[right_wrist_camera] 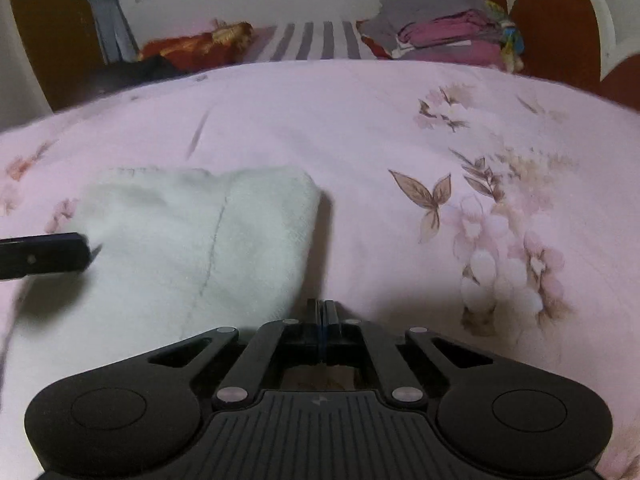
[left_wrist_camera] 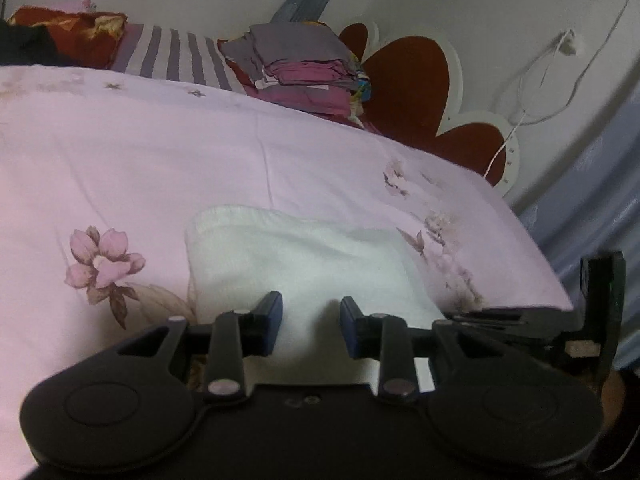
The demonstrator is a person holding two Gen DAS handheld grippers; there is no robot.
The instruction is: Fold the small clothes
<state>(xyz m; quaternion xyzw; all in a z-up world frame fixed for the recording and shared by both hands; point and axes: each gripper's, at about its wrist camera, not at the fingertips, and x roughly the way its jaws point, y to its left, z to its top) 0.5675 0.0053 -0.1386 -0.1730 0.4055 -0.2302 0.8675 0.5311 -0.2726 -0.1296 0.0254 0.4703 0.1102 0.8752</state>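
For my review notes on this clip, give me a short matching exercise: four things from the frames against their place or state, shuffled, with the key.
Things:
1. white cloth
2. folded clothes stack
3. right gripper
4. left gripper

Descriptions:
A. jaws apart over white fabric
B. jaws shut, nothing between them
C. piled at the far end of the bed
D. lying on the pink floral bedspread

Pairs: 1-D, 2-C, 3-B, 4-A
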